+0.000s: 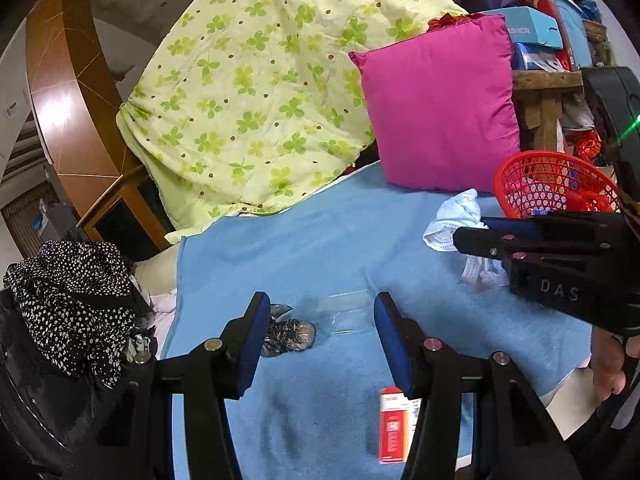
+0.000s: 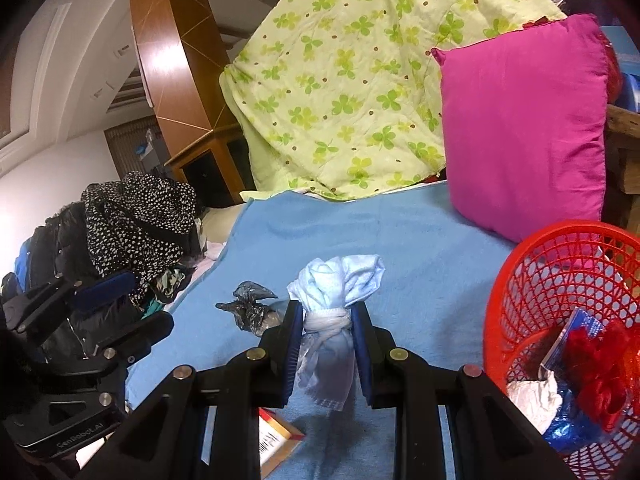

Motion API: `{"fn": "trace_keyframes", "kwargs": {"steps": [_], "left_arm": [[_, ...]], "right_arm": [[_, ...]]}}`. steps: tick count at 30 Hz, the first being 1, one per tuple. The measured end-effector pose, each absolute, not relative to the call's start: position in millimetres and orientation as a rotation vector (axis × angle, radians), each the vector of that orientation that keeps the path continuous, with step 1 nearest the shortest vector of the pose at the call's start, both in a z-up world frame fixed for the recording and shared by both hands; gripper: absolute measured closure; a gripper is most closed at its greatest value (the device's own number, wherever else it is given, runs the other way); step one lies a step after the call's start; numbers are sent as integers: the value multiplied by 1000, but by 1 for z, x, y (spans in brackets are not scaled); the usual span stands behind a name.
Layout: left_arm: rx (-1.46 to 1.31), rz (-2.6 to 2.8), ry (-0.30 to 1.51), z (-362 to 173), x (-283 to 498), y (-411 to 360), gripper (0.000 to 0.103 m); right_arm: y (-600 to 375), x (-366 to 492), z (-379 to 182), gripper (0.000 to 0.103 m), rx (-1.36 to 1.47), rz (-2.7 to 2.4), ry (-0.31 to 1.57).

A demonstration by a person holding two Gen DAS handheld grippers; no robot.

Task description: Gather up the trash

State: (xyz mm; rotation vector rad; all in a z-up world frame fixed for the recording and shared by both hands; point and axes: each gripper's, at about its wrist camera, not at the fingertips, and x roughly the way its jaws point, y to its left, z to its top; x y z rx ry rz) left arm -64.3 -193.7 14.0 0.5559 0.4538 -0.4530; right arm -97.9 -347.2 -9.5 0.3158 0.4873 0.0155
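**Knotted bag in the grip, basket waits alongside**

The right gripper [image 2: 327, 316] pinches a knotted pale-blue plastic bag [image 2: 334, 300] at its tied neck, the blue pads pressed in on either side of the knot, the bag's tails fanning above and its body hanging below between the fingers. The step in hand appears to be the carry: one piece of trash is taken up off the blue blanket [image 2: 400, 240] and is due for the red mesh basket [image 2: 532, 280], which stands just to the right and already holds crumpled white paper, a blue wrapper and red scraps. The next move calls for a swing to the right, up over the basket's rim, before the fingers part; the bag is light and floppy, so its tail may catch the mesh edge.

The left gripper [image 1: 316, 328] hovers over the blanket with fingers spread wide and nothing between them. Below it lie a crumpled grey plastic wad [image 1: 288, 332], near the left finger, and a clear plastic wrapper [image 1: 348, 312], hard to make out against the cloth. Nearer the camera, a red and white carton [image 1: 392, 424] lies partly hidden behind the right finger. All three look to be still awaiting collection.

Beyond, a magenta cushion [image 1: 440, 108] leans beside a green clover-print quilt [image 1: 248, 92], with dotted black clothing [image 1: 76, 300] heaped at the left.
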Motion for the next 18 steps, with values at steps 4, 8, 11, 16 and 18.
{"fn": "trace_keyframes", "kwargs": {"steps": [4, 8, 11, 16, 18], "left_arm": [[534, -474, 523, 0, -57, -190, 47], [474, -528, 686, -30, -47, -181, 46], [404, -577, 850, -64, -41, -172, 45], [388, -587, 960, -101, -44, -175, 43], [392, -590, 948, -105, -48, -177, 38]], "right_arm": [[-352, -100, -9, 76, 327, 4, 482], [-355, -104, -7, 76, 333, 4, 464], [-356, -105, -6, 76, 330, -1, 463], [-361, -107, -8, 76, 331, -15, 467], [-363, -107, -8, 76, 335, -18, 468]]}}
